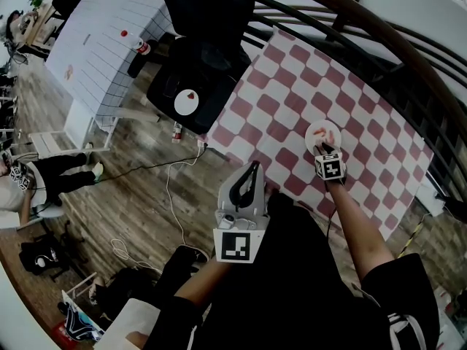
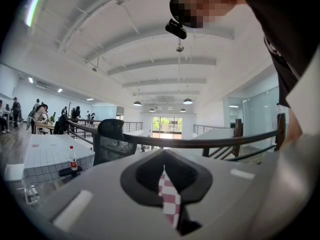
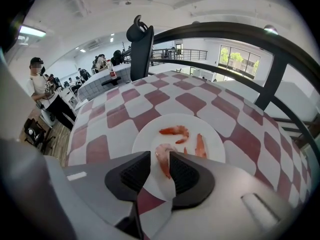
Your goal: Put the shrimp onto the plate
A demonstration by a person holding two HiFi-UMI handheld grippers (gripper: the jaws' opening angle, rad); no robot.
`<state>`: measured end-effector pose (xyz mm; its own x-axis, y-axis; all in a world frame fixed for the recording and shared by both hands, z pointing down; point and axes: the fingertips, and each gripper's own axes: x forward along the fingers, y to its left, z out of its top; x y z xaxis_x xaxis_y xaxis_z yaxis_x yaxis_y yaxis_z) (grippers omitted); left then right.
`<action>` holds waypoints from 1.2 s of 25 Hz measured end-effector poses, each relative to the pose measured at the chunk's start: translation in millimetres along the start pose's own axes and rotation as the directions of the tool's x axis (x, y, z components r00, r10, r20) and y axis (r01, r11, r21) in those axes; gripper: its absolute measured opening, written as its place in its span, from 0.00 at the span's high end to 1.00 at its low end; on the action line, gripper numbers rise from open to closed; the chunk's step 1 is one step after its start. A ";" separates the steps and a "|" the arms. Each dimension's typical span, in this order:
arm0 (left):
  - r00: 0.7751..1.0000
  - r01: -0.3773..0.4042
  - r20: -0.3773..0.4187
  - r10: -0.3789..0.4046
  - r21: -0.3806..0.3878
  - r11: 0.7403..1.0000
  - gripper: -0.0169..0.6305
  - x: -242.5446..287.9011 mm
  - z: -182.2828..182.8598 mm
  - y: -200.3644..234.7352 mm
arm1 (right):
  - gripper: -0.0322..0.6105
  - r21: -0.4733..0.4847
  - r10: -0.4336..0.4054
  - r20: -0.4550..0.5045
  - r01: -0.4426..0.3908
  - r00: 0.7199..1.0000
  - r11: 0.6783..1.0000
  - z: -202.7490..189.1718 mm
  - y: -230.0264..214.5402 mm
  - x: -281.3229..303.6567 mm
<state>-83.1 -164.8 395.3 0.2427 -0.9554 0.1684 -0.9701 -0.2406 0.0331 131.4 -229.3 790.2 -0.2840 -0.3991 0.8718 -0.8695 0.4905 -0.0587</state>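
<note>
A white plate (image 3: pixel 147 134) lies on the red-and-white checkered table (image 3: pixel 125 114), toward its near edge. Two orange shrimp rest on it, one curled (image 3: pixel 175 130) and one straight (image 3: pixel 200 145). A third, paler shrimp (image 3: pixel 162 156) sits at the plate's near side between the jaws of my right gripper (image 3: pixel 160 168), which stand apart without pressing on it. From the head view the right gripper (image 1: pixel 325 152) hovers at the near rim of the plate (image 1: pixel 323 132). My left gripper (image 1: pixel 253 168) is held off the table's near-left edge, pointing away from me, jaws together and empty.
A dark curved railing (image 1: pixel 379 28) runs behind the table. A black office chair (image 1: pixel 193 86) stands at the table's left end. Beyond it is a white tiled table (image 1: pixel 102 42) with a bottle (image 1: pixel 143 47). Cables (image 1: pixel 171 195) trail on the wooden floor.
</note>
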 end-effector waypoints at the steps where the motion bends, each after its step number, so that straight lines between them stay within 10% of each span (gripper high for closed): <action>1: 1.000 0.002 0.001 -0.002 0.003 1.000 0.96 -0.7 0.3 0.0 | 0.77 0.002 -0.003 0.004 0.003 1.000 1.000 -0.4 0.3 -1.5; 16: 0.995 0.091 0.034 -0.090 -0.007 0.996 0.96 -6.4 3.5 -13.4 | 0.86 0.152 -0.009 0.207 -0.023 0.978 0.988 27.2 22.9 -83.1; 30: 0.978 0.208 0.041 -0.207 -0.024 0.978 0.96 -0.6 4.6 -36.6 | 0.95 0.261 -0.118 0.463 -0.008 0.878 0.965 74.5 34.0 -194.6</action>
<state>-47.8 -156.2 389.4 0.4383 -0.8911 0.1178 -0.8983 -0.4298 0.0910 126.9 -192.7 582.3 -0.3343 -0.7672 0.5473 -0.9424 0.2743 -0.1911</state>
